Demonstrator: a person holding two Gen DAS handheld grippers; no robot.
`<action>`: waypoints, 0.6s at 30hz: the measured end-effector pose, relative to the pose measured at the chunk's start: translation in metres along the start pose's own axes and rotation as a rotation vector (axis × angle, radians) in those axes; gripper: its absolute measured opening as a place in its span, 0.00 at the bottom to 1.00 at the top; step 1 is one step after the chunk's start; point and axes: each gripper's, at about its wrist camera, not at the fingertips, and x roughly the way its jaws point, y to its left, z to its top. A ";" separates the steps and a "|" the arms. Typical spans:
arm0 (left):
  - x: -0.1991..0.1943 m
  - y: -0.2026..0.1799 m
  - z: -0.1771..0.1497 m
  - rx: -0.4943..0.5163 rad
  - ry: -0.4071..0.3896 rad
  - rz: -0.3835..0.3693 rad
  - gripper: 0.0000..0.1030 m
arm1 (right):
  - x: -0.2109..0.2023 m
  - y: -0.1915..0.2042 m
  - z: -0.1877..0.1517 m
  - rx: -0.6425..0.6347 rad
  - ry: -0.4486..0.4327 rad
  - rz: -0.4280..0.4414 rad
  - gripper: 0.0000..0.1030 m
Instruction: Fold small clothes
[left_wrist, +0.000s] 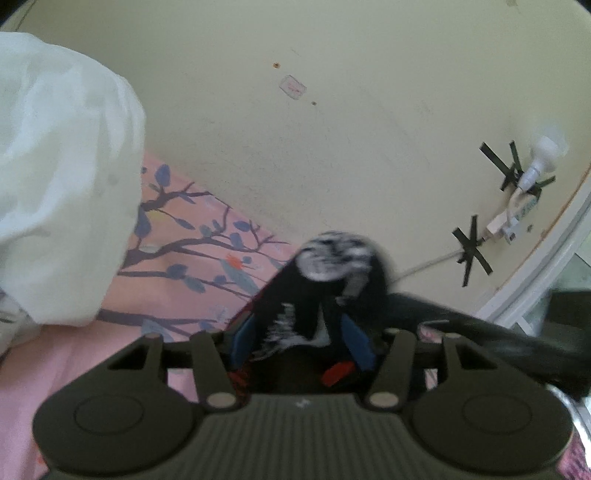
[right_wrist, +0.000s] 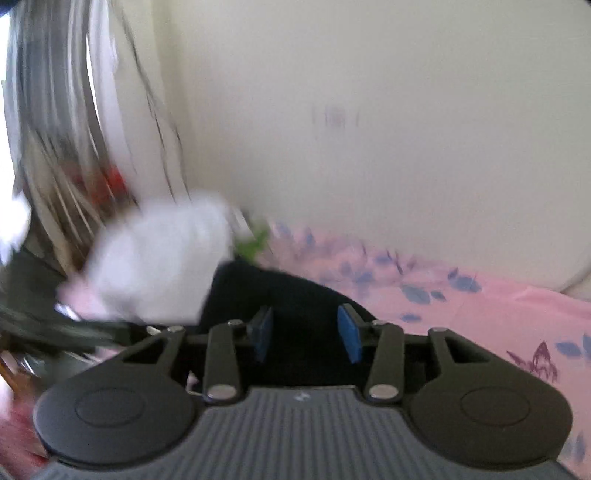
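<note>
Two grippers worked above the pink floral bedsheet (left_wrist: 192, 258), the landmark under everything. A white cloth heap (left_wrist: 62, 177) sat on the sheet's far-left side. The black-and-white garment (left_wrist: 325, 280) was bunched and lifted off the sheet, pinched between the pads of the left gripper (left_wrist: 301, 341). The right gripper (right_wrist: 306, 334) stood open, its blue pads apart over dark cloth. This looked like the pickup before spreading; next, the right should catch a free edge.
</note>
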 end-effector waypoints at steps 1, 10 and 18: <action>0.000 0.002 0.001 -0.013 -0.003 0.002 0.51 | 0.025 0.002 -0.001 -0.026 0.071 -0.033 0.38; 0.014 -0.004 -0.002 0.031 0.053 0.060 0.51 | 0.047 0.025 -0.019 -0.217 0.047 -0.228 0.37; 0.019 -0.007 -0.008 0.084 0.068 0.128 0.57 | -0.036 0.019 -0.039 -0.016 -0.257 -0.191 0.81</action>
